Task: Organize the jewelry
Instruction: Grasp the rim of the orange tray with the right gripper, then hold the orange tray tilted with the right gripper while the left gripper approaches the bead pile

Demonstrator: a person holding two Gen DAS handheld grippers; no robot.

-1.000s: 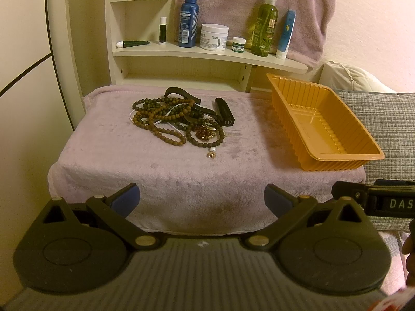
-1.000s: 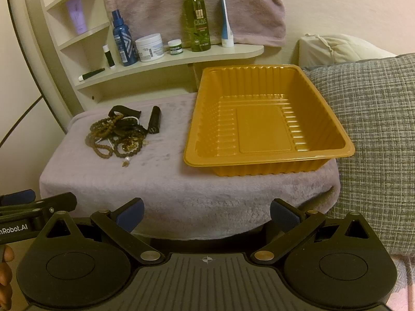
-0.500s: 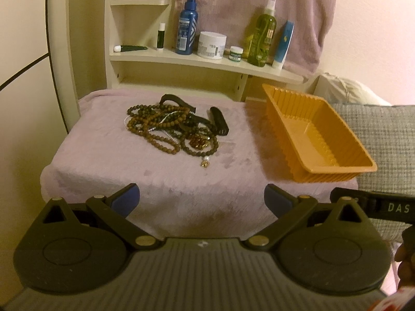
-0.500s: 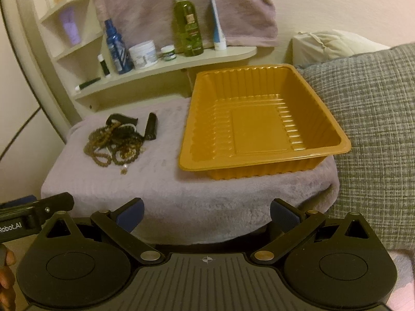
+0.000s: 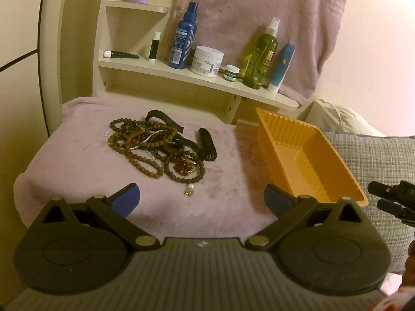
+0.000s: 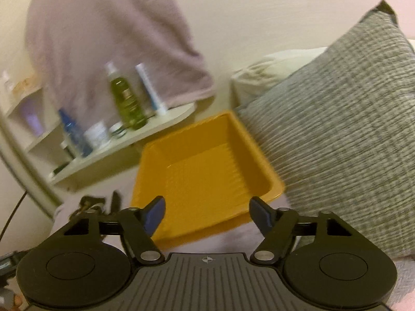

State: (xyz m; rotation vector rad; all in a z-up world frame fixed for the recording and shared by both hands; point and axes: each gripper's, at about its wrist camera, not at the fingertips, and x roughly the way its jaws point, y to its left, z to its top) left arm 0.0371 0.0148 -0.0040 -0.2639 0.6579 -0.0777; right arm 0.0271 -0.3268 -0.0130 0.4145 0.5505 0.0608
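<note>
Both my claws are wide open and hold nothing.

My left claw point(image 5: 201, 199) hangs at the near edge of the pink blanket point(image 5: 77, 155), its blue pads point(image 5: 127, 199) spread far apart. Just past it lies the beads point(image 5: 153, 145) pile, all tangled up, with a small pearl charm point(image 5: 190, 189) at the near end and a black tube point(image 5: 207, 146) touching its right side. The orange tray point(image 5: 306, 155) sits to the right of the pile, apart from it. My right claw point(image 6: 207, 213) hovers over the near rim of the tray point(image 6: 207, 171), tilted, and this view is blurry. A grey pillow point(image 6: 345, 129) leans beside the tray. Bottles stand on the shelf point(image 5: 197, 77) behind.
</note>
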